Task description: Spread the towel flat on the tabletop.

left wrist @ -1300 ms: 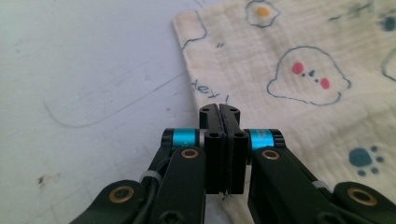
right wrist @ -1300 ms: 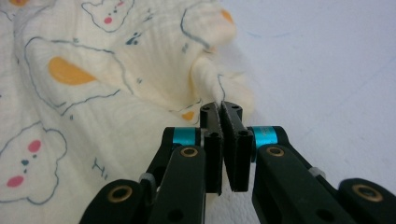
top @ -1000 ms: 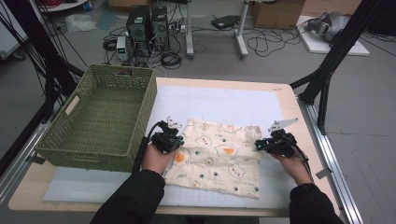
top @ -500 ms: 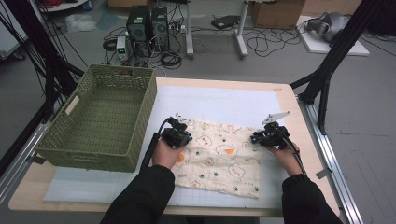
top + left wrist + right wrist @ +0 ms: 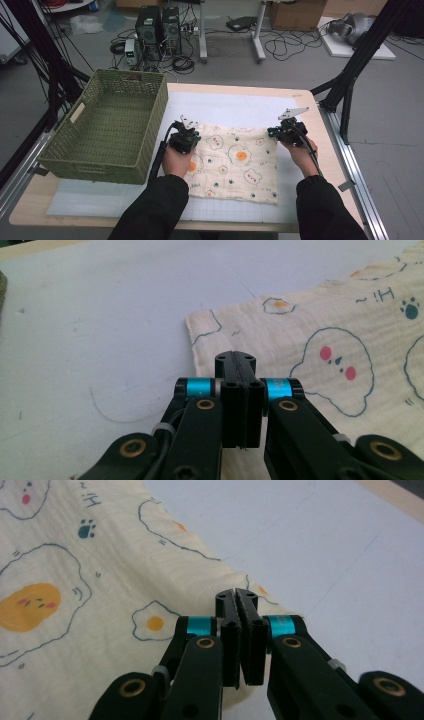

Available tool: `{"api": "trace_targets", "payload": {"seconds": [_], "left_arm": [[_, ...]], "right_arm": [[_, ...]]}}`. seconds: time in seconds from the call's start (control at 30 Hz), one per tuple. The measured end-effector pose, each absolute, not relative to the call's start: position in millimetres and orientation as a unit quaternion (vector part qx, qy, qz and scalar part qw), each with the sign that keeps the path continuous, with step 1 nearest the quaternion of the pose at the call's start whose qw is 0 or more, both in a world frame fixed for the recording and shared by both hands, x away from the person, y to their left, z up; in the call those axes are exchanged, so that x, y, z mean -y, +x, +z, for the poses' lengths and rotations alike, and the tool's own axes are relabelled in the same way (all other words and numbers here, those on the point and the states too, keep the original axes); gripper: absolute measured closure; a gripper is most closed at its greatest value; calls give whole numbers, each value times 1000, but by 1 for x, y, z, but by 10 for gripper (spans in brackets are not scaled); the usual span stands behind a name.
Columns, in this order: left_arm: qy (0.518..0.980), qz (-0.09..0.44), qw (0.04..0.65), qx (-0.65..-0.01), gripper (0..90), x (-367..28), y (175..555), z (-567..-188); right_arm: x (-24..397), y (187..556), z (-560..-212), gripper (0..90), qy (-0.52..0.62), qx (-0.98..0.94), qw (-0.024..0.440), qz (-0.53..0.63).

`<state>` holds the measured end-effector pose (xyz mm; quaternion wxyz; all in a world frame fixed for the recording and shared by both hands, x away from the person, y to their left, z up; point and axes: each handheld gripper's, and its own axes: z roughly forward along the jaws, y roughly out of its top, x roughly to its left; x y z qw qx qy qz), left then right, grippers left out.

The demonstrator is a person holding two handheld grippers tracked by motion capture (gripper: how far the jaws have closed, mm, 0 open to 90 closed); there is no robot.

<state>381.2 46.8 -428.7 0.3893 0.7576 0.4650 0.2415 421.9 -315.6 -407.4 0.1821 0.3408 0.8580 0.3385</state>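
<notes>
Lying flat on the white mat of the desk, a cream muslin cloth printed with fried eggs and bears spreads between both tools. Left tool is pinched closed on the cloth's far left corner; right tool has just been closing and now grips the far right corner. Left of the left tool stands a green wicker basket

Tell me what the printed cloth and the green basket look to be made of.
Cloth: soft crinkled woven fabric, probably cotton muslin, matte cream with printed eggs and bears; its fine rippled texture shows in the gripper views. Basket: woven strands, wicker or plastic imitation, matte olive green; the weave pattern is plain on its walls.
</notes>
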Motion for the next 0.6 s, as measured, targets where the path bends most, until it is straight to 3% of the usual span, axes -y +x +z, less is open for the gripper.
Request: {"api": "trace_targets", "payload": {"seconds": [0.07, 0.13, 0.3, 0.6], "left_arm": [[755, 220, 388, -480, 758, -50, 386, -433], [759, 220, 385, -477, 753, -52, 385, -434], [762, 205, 405, -461, 745, -56, 374, -428], [785, 188, 416, -418, 684, -62, 339, -425]], "right_arm": [[317, 427, -411, 783, 349, -852, 189, 341], [319, 428, -414, 719, 356, -851, 183, 339], [326, 413, -409, 672, 337, -857, 171, 349], [322, 348, -412, 575, 276, -874, 118, 383]]}}
